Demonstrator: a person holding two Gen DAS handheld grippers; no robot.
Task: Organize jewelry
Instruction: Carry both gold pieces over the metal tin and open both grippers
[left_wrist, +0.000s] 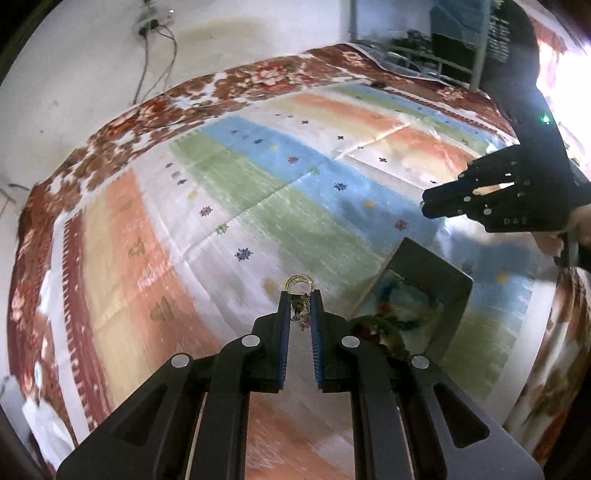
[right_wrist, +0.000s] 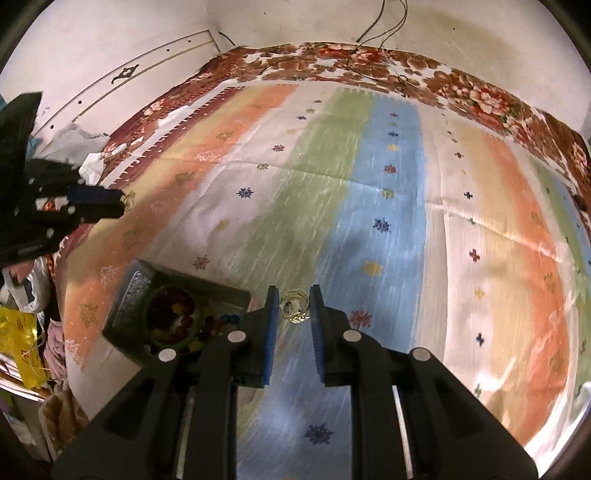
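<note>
My left gripper (left_wrist: 300, 300) is shut on a gold earring (left_wrist: 299, 286), whose looped top sticks out past the fingertips, held above the striped cloth. My right gripper (right_wrist: 292, 299) is shut on a second gold earring (right_wrist: 294, 306) between its blue pads. A dark open jewelry box (left_wrist: 424, 266) holding colourful beaded jewelry (left_wrist: 399, 314) lies on the cloth, right of the left gripper; in the right wrist view the box (right_wrist: 140, 284) is left of the right gripper. Each gripper shows in the other's view: the right one (left_wrist: 428, 205) and the left one (right_wrist: 120, 205).
A striped pastel cloth (right_wrist: 388, 206) covers a floral brown bedspread (right_wrist: 461, 85). Cables (left_wrist: 147, 44) run along the white wall. Clothes and a yellow bag (right_wrist: 22, 339) are piled off the bed's left edge.
</note>
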